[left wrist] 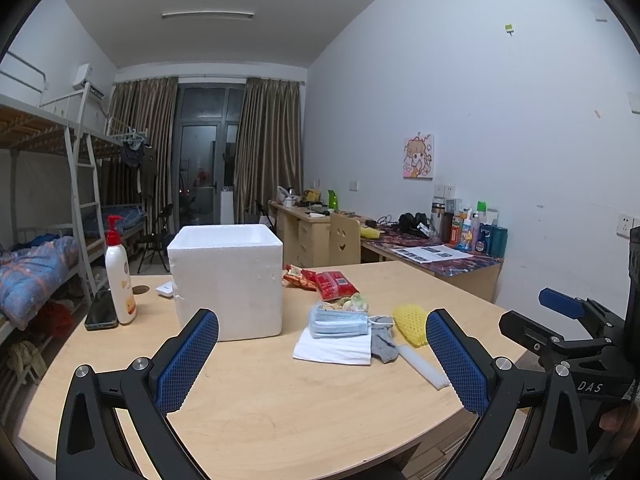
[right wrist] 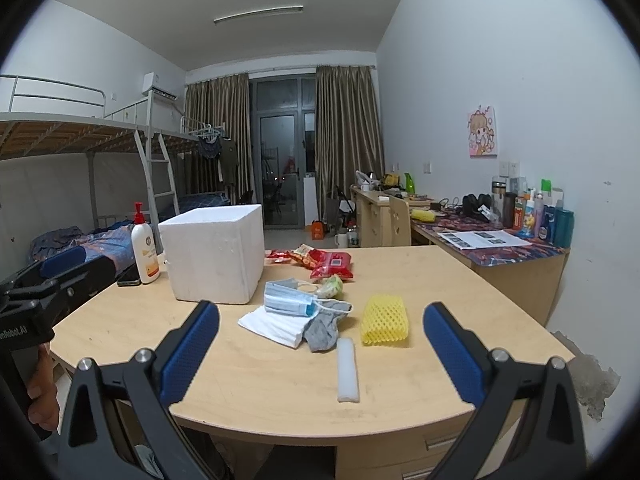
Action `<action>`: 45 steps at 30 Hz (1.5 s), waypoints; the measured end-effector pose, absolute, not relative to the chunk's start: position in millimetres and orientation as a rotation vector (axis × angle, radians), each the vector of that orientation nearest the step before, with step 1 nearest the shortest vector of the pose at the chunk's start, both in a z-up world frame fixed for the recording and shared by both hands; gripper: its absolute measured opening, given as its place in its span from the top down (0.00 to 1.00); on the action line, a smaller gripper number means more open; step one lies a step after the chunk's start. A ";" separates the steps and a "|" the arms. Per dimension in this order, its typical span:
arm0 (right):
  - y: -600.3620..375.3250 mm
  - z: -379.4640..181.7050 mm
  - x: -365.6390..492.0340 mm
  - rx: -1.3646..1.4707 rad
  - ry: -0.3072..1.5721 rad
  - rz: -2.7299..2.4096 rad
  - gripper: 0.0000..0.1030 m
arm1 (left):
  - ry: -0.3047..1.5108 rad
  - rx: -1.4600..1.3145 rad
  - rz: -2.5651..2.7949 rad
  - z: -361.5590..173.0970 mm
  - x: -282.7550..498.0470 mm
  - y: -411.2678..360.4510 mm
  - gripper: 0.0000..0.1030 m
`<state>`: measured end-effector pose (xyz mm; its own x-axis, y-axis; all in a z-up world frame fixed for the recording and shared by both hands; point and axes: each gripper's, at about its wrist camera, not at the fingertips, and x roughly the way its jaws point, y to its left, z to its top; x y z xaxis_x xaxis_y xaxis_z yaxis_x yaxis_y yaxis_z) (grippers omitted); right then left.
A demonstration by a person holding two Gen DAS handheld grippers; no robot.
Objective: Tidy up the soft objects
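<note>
This is a shared dormitory room. Metal bunk beds (left wrist: 44, 184) line the left wall, with ladders up to slatted upper berths and a rumpled blue quilt (left wrist: 36, 272) on a lower bunk. Clothes hang from a hanger (right wrist: 212, 142) on the bed frame. Brown curtains (left wrist: 264, 148) flank a glass balcony door (right wrist: 280, 168) (dark outside), and an air conditioner (right wrist: 160, 86) sits high on the wall. Along the right wall runs a row of wooden desks (right wrist: 500, 256) crowded with bottles, headphones and papers, under a cartoon picture (right wrist: 483, 132). A fluorescent tube (left wrist: 208, 16) is fixed to the ceiling, and wall sockets (left wrist: 624, 224) dot the plain white plaster.
</note>
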<state>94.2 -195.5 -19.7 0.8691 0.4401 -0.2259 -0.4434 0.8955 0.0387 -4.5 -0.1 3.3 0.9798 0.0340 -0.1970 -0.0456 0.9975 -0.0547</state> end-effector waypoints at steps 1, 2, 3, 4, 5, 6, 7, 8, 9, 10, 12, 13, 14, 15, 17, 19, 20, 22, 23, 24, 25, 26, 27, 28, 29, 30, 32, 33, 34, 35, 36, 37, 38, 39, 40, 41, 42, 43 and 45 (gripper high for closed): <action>-194.9 -19.9 94.5 -0.015 0.234 0.462 0.00 | 0.198 -0.059 0.040 3.5 -4.5 -0.5 0.00; -195.1 -20.0 94.3 -0.015 0.233 0.462 0.00 | 0.198 -0.060 0.041 3.4 -4.0 -0.4 0.00; -194.9 -20.1 94.2 -0.015 0.233 0.463 0.00 | 0.198 -0.060 0.041 3.3 -4.2 0.1 0.00; -195.2 -19.9 94.3 -0.015 0.234 0.463 0.00 | 0.199 -0.061 0.041 3.3 -3.7 0.1 0.00; -194.6 -20.1 94.7 -0.016 0.234 0.464 0.00 | 0.199 -0.062 0.042 3.1 -3.4 0.2 0.00; -194.5 -20.3 94.6 -0.015 0.234 0.462 0.00 | 0.200 -0.062 0.041 3.3 -3.1 -0.1 0.00; -194.5 -20.5 94.5 -0.014 0.235 0.463 0.00 | 0.200 -0.061 0.042 3.4 -2.8 -0.3 0.00; -194.2 -20.7 94.6 -0.013 0.235 0.464 0.00 | 0.200 -0.060 0.043 3.3 -2.2 -0.5 0.00; -194.0 -20.9 94.6 -0.014 0.235 0.465 0.00 | 0.201 -0.060 0.043 3.0 -2.0 -0.1 0.00; -193.3 -20.9 95.1 -0.016 0.236 0.464 0.00 | 0.204 -0.062 0.043 2.2 -0.5 0.4 0.00; -192.1 -20.3 97.5 -0.017 0.238 0.463 0.00 | 0.211 -0.064 0.043 1.7 2.5 1.7 0.00; -191.8 -20.6 97.7 -0.017 0.240 0.465 0.00 | 0.215 -0.066 0.042 1.9 5.5 2.2 0.00; -190.5 -20.4 99.8 -0.017 0.245 0.466 0.00 | 0.217 -0.069 0.043 2.4 7.5 3.2 0.00; -190.1 -19.9 101.5 -0.018 0.246 0.466 0.00 | 0.219 -0.070 0.044 2.6 9.2 3.8 0.00; -189.4 -18.6 106.6 -0.016 0.250 0.467 0.00 | 0.219 -0.073 0.044 4.3 13.0 5.3 0.00; -189.4 -17.4 111.4 -0.012 0.254 0.470 0.00 | 0.222 -0.073 0.045 6.0 18.5 5.8 0.00; -189.4 -16.9 114.7 -0.011 0.257 0.469 0.00 | 0.225 -0.071 0.046 6.4 21.7 6.0 0.00; -189.2 -16.5 120.4 -0.007 0.264 0.470 0.00 | 0.231 -0.069 0.048 6.1 28.1 6.0 0.00; -188.2 -16.5 124.5 -0.007 0.270 0.471 0.00 | 0.236 -0.071 0.048 6.1 31.9 6.2 0.00; -188.3 -16.3 126.4 -0.008 0.272 0.470 0.00 | 0.245 -0.073 0.048 5.5 37.3 6.7 0.00; -187.5 -16.9 130.2 -0.009 0.279 0.469 0.00 | 0.249 -0.074 0.049 5.2 40.7 7.0 0.00; -187.1 -17.0 133.2 -0.010 0.284 0.470 0.00 | 0.254 -0.074 0.049 5.1 44.6 7.5 0.00; -186.7 -17.0 136.5 -0.010 0.288 0.470 0.00 | 0.260 -0.073 0.052 4.6 49.7 7.8 0.00; -186.1 -17.3 140.4 -0.010 0.294 0.471 0.00 | 0.263 -0.072 0.052 4.3 53.2 8.5 0.00; -184.5 -18.0 145.2 -0.012 0.302 0.473 0.00 | 0.268 -0.071 0.053 3.9 57.0 9.5 0.00; -184.8 -17.6 148.8 -0.014 0.308 0.475 0.00 | 0.276 -0.068 0.054 3.2 63.0 9.9 0.00; -182.3 -18.8 156.5 -0.022 0.322 0.474 0.00 | 0.291 -0.063 0.059 1.8 72.5 11.0 0.00; -181.1 -19.4 160.7 -0.025 0.329 0.475 0.00 | 0.301 -0.062 0.061 0.4 77.3 12.2 0.00; -179.7 -20.8 165.6 -0.029 0.337 0.476 0.00 | 0.309 -0.065 0.060 -1.1 81.8 13.7 0.00; -178.9 -21.9 168.9 -0.032 0.344 0.474 0.00 | 0.315 -0.066 0.059 -2.6 84.3 15.0 0.00; -178.0 -23.4 172.8 -0.034 0.351 0.471 0.00 | 0.324 -0.067 0.062 -4.2 89.8 16.1 0.00; -177.3 -25.3 177.0 -0.035 0.360 0.471 0.00 | 0.336 -0.068 0.065 -6.5 96.4 17.1 0.00; -176.5 -27.7 182.0 -0.037 0.374 0.474 0.00 | 0.345 -0.068 0.066 -8.4 102.3 17.4 0.00; -175.2 -30.2 187.3 -0.041 0.387 0.472 0.00 | 0.356 -0.069 0.068 -10.8 108.4 18.3 0.00; -173.9 -32.1 191.6 -0.046 0.396 0.471 0.00 | 0.372 -0.071 0.069 -13.8 116.5 19.6 0.00; -173.4 -33.7 195.3 -0.051 0.404 0.471 0.00 | 0.380 -0.072 0.069 -15.0 121.2 19.5 0.00; -172.6 -35.5 200.2 -0.057 0.414 0.472 0.00 | 0.394 -0.078 0.068 -17.8 128.9 20.6 0.00; -171.9 -36.8 203.8 -0.062 0.420 0.470 0.00 | 0.402 -0.080 0.066 -19.1 133.8 20.6 0.00; -170.8 -38.2 210.0 -0.068 0.432 0.469 0.00 | 0.421 -0.080 0.062 -23.5 144.8 20.3 0.00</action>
<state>210.0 -170.8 -38.2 0.8040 0.4230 -0.4180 -0.4513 0.8917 0.0345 144.8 20.3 -23.5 0.9108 0.0431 -0.4105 -0.0764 0.9950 -0.0649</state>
